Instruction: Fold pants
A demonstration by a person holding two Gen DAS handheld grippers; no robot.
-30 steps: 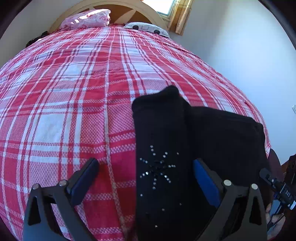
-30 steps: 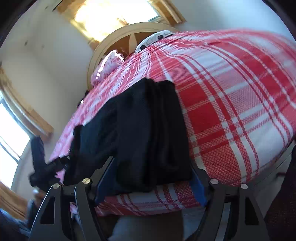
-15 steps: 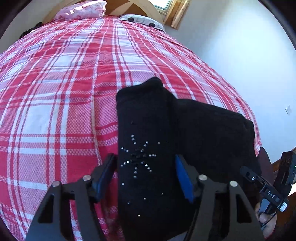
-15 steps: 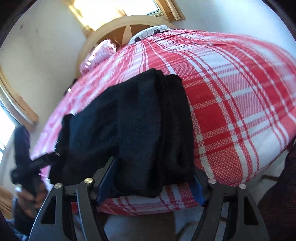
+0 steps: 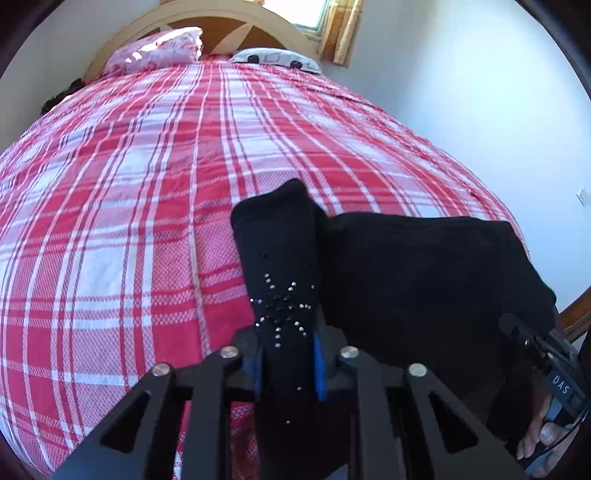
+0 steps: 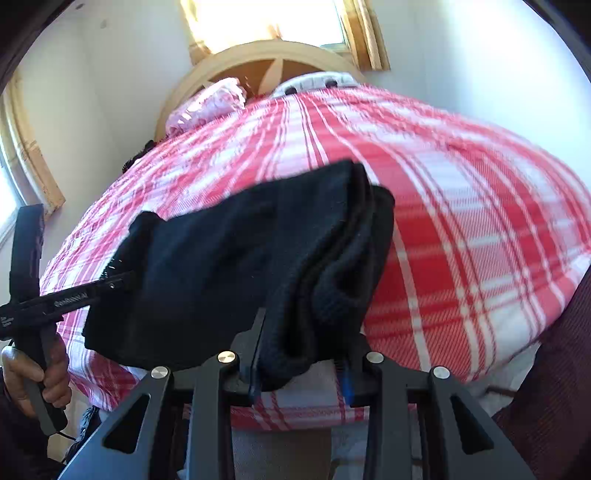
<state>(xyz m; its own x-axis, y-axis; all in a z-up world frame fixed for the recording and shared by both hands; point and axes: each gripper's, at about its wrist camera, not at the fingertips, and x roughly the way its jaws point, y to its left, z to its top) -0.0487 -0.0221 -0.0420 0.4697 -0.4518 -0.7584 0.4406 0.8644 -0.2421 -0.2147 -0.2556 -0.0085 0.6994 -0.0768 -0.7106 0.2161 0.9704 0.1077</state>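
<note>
Black pants (image 5: 406,277) lie folded near the front edge of the bed. A narrow folded part with a rhinestone star (image 5: 284,310) runs toward my left gripper (image 5: 287,369). Its jaws are closing, and the blue pads press on this part from both sides. In the right wrist view the pants (image 6: 229,258) have a thick folded edge that is bunched between the fingers of my right gripper (image 6: 300,373). Its jaws are closing too and squeeze the fabric. Each view shows the other gripper, held in a hand, at the far end of the pants.
The bed carries a red and white plaid cover (image 5: 129,221), with a pink pillow (image 5: 159,48) and a patterned pillow (image 5: 273,57) at the wooden headboard (image 5: 236,18). A white wall (image 5: 480,92) runs along the right side. The bed's front edge (image 6: 314,410) lies just under the grippers.
Both pairs of jaws have come in from wide open onto the pants. The left now pinches the starred part. The right has bunched the folded edge and raised it a little.
</note>
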